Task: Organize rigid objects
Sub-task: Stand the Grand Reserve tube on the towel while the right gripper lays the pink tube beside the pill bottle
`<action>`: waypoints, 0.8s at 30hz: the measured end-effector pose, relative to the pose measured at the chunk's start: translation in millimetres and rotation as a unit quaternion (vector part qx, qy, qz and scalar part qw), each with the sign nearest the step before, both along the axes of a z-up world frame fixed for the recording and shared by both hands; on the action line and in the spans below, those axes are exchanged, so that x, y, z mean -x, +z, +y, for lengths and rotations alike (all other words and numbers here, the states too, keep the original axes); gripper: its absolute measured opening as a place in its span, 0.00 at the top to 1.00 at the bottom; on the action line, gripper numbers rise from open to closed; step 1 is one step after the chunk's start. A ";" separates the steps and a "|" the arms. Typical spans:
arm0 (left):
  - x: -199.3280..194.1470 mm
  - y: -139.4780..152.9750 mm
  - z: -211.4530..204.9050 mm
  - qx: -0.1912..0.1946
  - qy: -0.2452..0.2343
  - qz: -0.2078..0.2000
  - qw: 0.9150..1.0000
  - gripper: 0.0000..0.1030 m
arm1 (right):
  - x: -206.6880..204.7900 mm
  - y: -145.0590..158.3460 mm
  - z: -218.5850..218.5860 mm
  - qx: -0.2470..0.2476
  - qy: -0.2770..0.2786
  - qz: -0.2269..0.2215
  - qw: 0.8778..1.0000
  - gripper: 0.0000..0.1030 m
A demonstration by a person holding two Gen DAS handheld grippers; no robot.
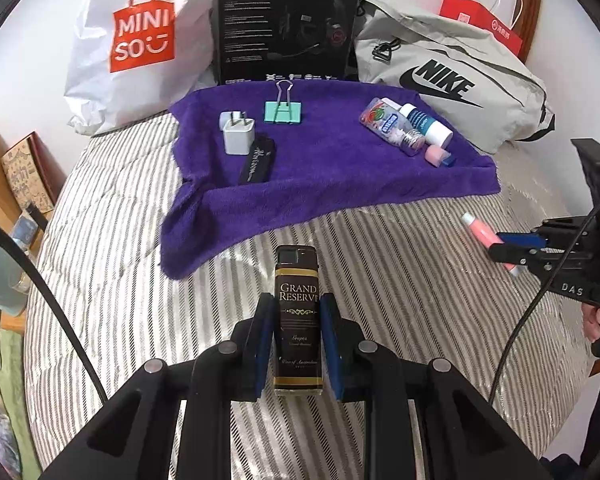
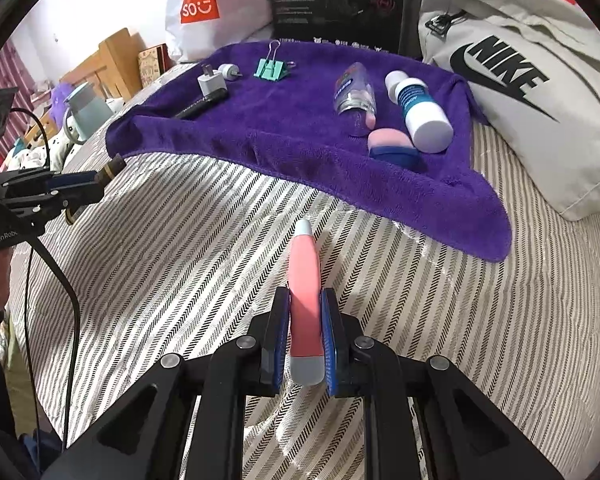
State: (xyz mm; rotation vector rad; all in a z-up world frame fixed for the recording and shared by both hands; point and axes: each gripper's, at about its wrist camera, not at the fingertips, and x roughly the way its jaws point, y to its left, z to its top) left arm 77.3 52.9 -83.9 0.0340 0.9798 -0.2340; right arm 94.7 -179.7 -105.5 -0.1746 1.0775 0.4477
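Note:
My left gripper (image 1: 298, 300) is shut on a dark "Grand Reserve" lighter (image 1: 298, 312), held above the striped bedspread. My right gripper (image 2: 305, 294) is shut on a pink tube with grey ends (image 2: 305, 292); it also shows at the right of the left wrist view as the pink tube (image 1: 478, 232). A purple towel (image 1: 332, 168) lies ahead. On its left side sit a white charger plug (image 1: 238, 134), a black pen-like stick (image 1: 258, 160) and a teal binder clip (image 1: 283, 111). On its right lie a clear bottle (image 1: 392, 126), a white-and-blue bottle (image 1: 426, 124) and a pink-and-blue cap (image 1: 440, 156).
Behind the towel stand a white Miniso bag (image 1: 136, 40), a black headset box (image 1: 288, 20) and a grey Nike bag (image 1: 452, 76). A red paper bag (image 1: 480, 20) is at the far right. Wooden furniture and a pale blue kettle (image 2: 86, 108) border the bed's left edge.

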 end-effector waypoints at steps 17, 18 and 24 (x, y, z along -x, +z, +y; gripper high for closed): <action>-47.8 24.4 -10.3 0.015 -0.014 -0.017 1.000 0.78 | -42.3 49.0 12.1 -0.024 0.026 -0.030 0.999 0.85; -52.4 25.0 -10.4 0.014 -0.014 -0.018 1.000 0.78 | -46.9 50.8 14.3 -0.024 0.028 -0.031 0.999 0.85; -80.5 26.6 -11.8 0.018 -0.015 -0.018 1.000 0.78 | -75.1 53.7 23.6 -0.031 0.032 -0.027 0.999 0.85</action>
